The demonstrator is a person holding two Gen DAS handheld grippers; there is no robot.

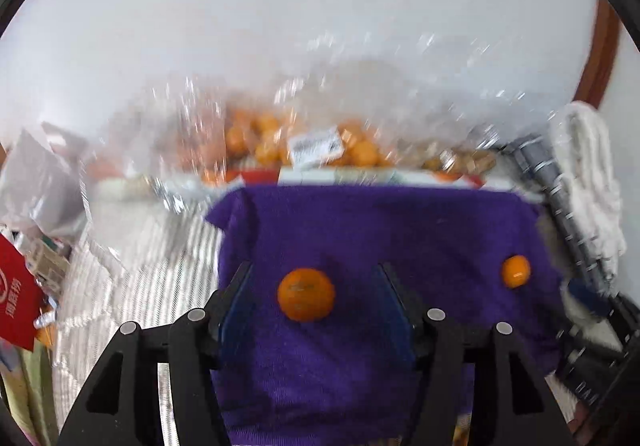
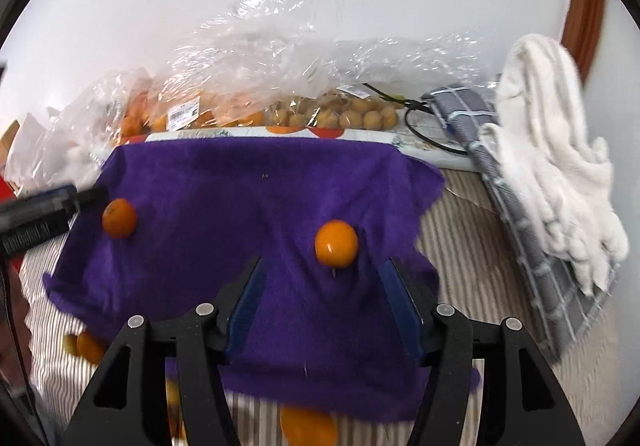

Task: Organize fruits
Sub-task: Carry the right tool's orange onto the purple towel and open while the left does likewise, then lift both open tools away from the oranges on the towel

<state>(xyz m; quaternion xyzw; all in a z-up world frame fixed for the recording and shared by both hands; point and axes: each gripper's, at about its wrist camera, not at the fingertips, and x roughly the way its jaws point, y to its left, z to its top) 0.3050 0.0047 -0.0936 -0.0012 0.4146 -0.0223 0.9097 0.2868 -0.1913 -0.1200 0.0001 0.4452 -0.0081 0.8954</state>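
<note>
Both grippers stand spread wide, holding nothing. The left gripper [image 1: 316, 278] brackets an orange [image 1: 306, 294] lying mid purple cloth [image 1: 380, 230], untouched. The right gripper [image 2: 324, 274] opens just behind a second orange [image 2: 335, 243] nearer the cloth's right edge.

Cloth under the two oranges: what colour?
Solid purple cloth, no pattern; clearest in the right wrist view, both oranges resting on it.

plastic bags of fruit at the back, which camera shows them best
The right wrist view. There the clear plastic bags are sharp, with orange fruit on the left and small tan fruit on the right behind the purple cloth. In the left wrist view they are motion-blurred into orange smears.
</note>
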